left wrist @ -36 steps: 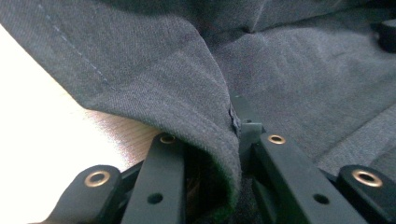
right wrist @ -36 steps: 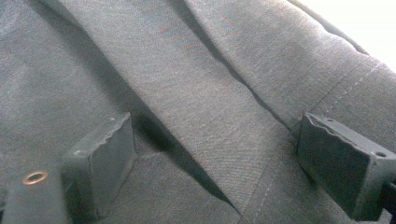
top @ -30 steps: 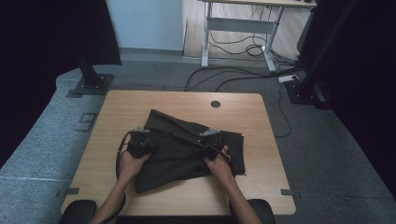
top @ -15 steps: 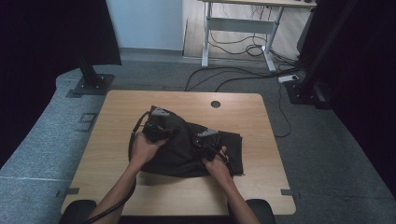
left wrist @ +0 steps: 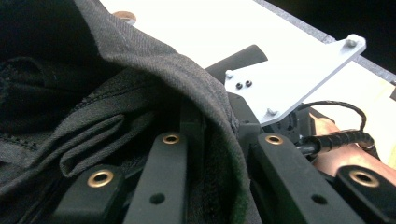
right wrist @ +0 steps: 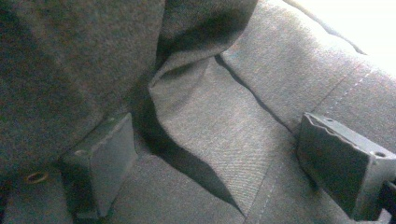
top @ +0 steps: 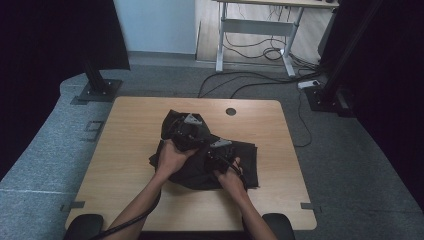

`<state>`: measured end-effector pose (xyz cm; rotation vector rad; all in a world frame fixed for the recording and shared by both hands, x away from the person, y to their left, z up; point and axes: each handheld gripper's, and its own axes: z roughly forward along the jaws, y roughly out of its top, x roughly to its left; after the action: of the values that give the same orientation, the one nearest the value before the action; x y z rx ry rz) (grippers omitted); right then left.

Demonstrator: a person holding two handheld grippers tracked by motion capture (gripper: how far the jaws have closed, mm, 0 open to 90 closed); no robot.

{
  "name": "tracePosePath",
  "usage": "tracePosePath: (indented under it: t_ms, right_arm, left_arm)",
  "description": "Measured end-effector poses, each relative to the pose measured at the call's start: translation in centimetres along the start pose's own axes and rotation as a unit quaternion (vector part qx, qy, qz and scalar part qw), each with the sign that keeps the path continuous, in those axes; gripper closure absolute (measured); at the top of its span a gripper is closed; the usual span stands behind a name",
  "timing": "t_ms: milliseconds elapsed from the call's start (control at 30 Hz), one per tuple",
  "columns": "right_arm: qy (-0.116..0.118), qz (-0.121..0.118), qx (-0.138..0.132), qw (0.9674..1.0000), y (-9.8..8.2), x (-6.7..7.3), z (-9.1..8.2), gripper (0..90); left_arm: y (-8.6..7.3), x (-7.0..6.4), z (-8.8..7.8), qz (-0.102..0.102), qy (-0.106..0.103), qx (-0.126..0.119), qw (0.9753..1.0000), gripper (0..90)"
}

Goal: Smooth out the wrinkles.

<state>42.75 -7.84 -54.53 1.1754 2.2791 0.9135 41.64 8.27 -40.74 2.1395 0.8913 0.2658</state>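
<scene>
Wooden table [top: 130, 150] carries a dark grey twill garment [top: 200, 170], crumpled mid-table — one fold pinched in the left gripper [top: 186, 131]; the right gripper [top: 218, 152] rests spread wide on it, gripping nothing.

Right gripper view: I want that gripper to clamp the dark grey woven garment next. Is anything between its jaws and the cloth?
Nothing visible: the right gripper stands open directly over the dark grey woven garment, bare fabric between its pads.

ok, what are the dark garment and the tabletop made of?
Garment: looks like woven cloth, dark grey and matte; a fine diagonal weave and stitched seams show, and it drapes in soft folds. Tabletop: light wood-look surface, smooth with faint grain; could be laminate.
</scene>
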Motion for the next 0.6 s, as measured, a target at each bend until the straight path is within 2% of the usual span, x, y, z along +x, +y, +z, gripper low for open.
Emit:
tracePosePath:
  t_ms: [100, 167, 233, 300, 400, 467, 533, 600]
  right_arm:
    - [0.004, 0.000, 0.003, 1.0000, 0.1, -0.1, -0.1, 12.7]
    - [0.008, 0.008, 0.015, 0.9998, 0.7, -0.4, -0.9, 15.7]
    - [0.014, 0.025, 0.002, 0.9996, 1.2, -1.0, -2.1, 16.4]
    - [0.009, 0.024, -0.012, 0.9996, 1.5, -2.0, -3.8, 15.8]
    - [-0.029, 0.031, -0.013, 0.9990, 0.7, -4.4, -6.2, 14.8]
    - [-0.053, 0.048, 0.001, 0.9974, -0.6, -6.3, -7.3, 14.5]
    - [-0.079, 0.069, 0.019, 0.9943, -2.4, -8.2, -8.2, 14.4]
    - [-0.091, 0.091, 0.036, 0.9911, -4.4, -9.8, -8.6, 14.4]
  left_arm:
    - [-0.1, 0.1, -0.2, 0.006, 0.014, 0.003, 0.9999, 79.5]
    - [-0.2, 0.2, -0.5, 0.009, 0.023, 0.005, 0.9997, 79.5]
    - [-0.3, 0.4, -0.6, 0.012, 0.033, 0.007, 0.9993, 79.5]
    - [-0.5, 0.6, -0.7, 0.010, 0.037, 0.009, 0.9992, 79.4]
    - [-0.8, 1.0, -0.7, 0.007, 0.044, 0.012, 0.9989, 79.4]
    - [-1.1, 1.2, -0.6, 0.000, 0.044, 0.011, 0.9990, 79.4]
    - [-1.3, 1.4, -0.6, -0.003, 0.044, 0.011, 0.9990, 79.4]
    - [-1.4, 1.5, -0.5, -0.008, 0.043, 0.010, 0.9990, 79.5]
